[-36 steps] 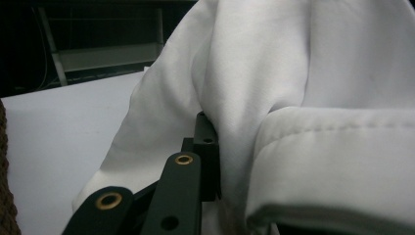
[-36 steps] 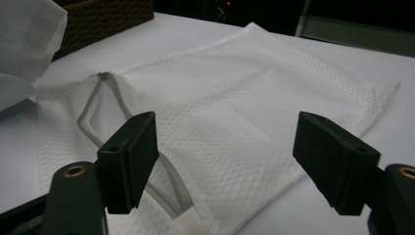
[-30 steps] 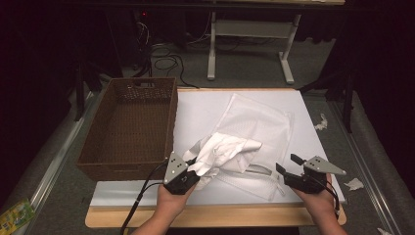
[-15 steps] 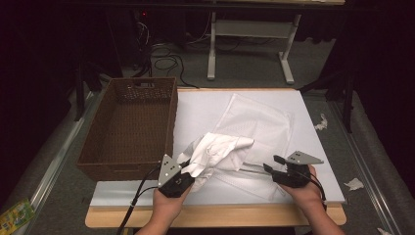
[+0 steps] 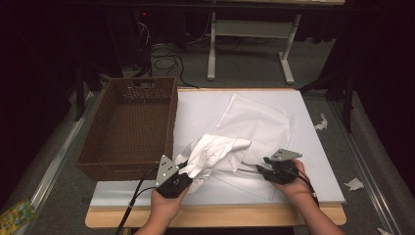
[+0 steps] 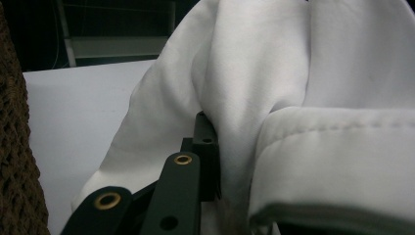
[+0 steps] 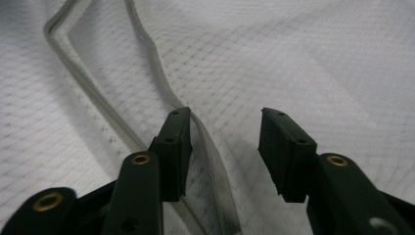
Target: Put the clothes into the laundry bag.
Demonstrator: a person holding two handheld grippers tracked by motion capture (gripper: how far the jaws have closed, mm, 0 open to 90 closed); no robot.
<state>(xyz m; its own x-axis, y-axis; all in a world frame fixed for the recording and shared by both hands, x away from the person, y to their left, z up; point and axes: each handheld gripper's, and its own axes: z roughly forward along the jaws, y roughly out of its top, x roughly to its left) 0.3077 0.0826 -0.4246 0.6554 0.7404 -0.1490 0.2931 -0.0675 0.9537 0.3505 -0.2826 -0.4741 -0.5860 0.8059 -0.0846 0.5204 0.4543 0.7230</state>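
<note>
**White cloth gripped at left; right jaws closing over mesh bag's zipper edge**

Materials. A flat, translucent white mesh laundry bag [image 5: 254, 127] lies spread on the white sheet covering the counter [image 5: 205, 110]. Its fabric shows a fine diamond-pattern weave in the right gripper view, and a grey zipper band [image 7: 147, 63] runs along it in a loose, wavy double line. A smooth, opaque white cloth with a stitched hem [image 5: 215, 152] sits bunched in soft folds at the near edge of the bag, partly lifted off the counter. A rectangular brown wicker basket [image 5: 132, 125], coarsely woven, stands at the counter's left side, just beside the cloth.

Left gripper [image 5: 183, 172]. The jaws are nearly closed and clamped on a fold of the white cloth; in the left gripper view one black jaw presses into the fabric, and the other is hidden behind the hem.

Right gripper [image 7: 224, 147]. The jaws stand partly open and have just been closing. The zipper band passes between them, touching the inner face of the left-hand jaw; the other jaw is clear of it. The gripper rests low on the mesh, near the bag's front right corner.
</note>
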